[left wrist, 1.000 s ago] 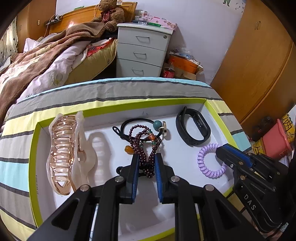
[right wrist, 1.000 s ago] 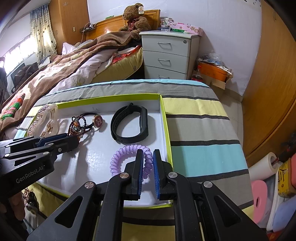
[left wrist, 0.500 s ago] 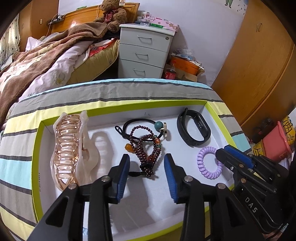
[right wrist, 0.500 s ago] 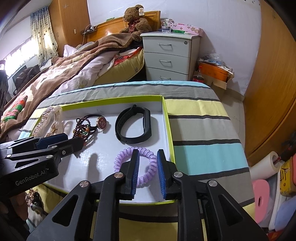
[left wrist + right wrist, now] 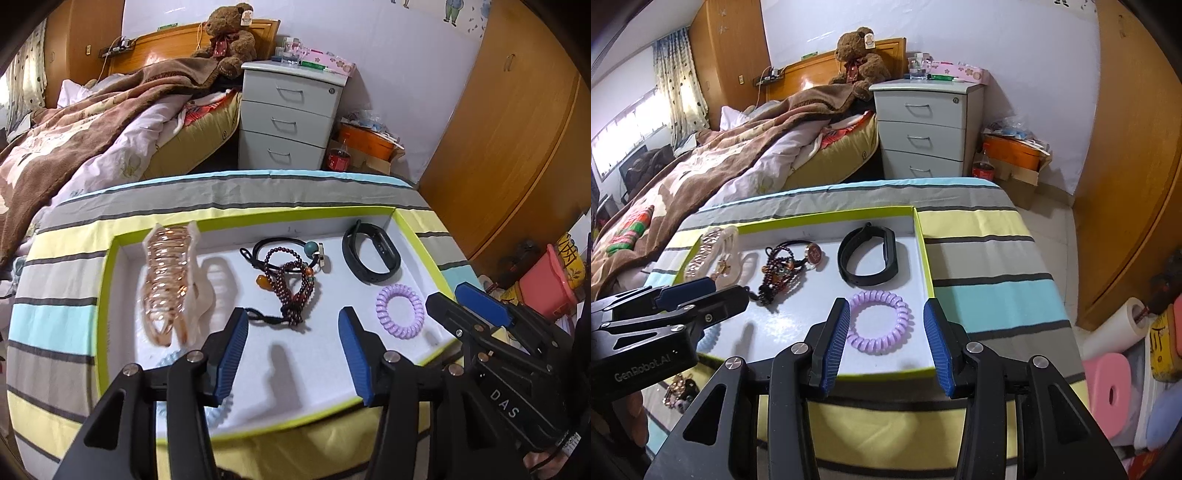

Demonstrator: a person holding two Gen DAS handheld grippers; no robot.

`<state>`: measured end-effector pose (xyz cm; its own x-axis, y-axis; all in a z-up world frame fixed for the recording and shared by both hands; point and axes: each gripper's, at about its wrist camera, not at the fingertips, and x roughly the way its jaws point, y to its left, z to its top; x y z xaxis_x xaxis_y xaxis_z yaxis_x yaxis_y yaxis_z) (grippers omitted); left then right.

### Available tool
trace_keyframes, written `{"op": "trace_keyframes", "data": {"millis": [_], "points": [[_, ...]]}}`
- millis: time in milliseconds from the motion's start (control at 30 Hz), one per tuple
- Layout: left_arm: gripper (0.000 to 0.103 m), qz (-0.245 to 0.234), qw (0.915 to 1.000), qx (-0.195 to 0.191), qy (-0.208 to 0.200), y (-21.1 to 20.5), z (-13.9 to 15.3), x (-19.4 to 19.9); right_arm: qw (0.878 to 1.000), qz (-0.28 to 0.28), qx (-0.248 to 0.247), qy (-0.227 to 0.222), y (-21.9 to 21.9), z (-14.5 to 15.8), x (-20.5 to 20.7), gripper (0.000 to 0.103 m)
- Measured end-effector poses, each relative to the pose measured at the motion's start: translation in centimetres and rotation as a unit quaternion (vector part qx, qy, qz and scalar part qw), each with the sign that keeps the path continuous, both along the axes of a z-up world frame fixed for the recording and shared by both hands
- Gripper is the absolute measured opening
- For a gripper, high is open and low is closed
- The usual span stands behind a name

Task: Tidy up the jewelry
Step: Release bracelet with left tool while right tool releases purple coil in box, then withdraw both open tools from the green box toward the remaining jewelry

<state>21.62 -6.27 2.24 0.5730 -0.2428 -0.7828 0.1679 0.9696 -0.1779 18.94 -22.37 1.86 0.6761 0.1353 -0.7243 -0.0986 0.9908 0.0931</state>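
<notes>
A white tray with a lime-green rim lies on a striped cloth. In it lie a rose-gold hair claw, a dark red bead bracelet tangled with a black hair tie with a round charm, a black wristband and a purple coil hair tie. My left gripper is open and empty, just in front of the beads. My right gripper is open and empty, its fingers either side of the purple coil.
A pale blue coil hair tie lies at the tray's near left corner, partly hidden by the left gripper. Behind the table are a bed, a white drawer unit and a wooden wardrobe. Stools and boxes stand at the right.
Both grippers have opened and drawn back. The left let go of the bead bracelet, the right let go of the purple coil; both items now lie in the tray.
</notes>
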Motion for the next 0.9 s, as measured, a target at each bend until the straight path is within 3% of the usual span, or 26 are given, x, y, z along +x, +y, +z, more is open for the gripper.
{"op": "trace_keyframes", "data": {"millis": [500, 900], "points": [[0.055, 0.020, 0.9991, -0.008, -0.036, 2.9, 3.0, -6.0, 0.999, 0.008, 0.011, -0.028, 1.4, 2.3, -4.5, 0.043], [0.058, 0.093, 0.9943, -0.032, -0.041, 9.9, 2.7, -10.9, 0.998, 0.061, 0.030, 0.002, 5.2, 0.0, -6.6, 0.043]]}}
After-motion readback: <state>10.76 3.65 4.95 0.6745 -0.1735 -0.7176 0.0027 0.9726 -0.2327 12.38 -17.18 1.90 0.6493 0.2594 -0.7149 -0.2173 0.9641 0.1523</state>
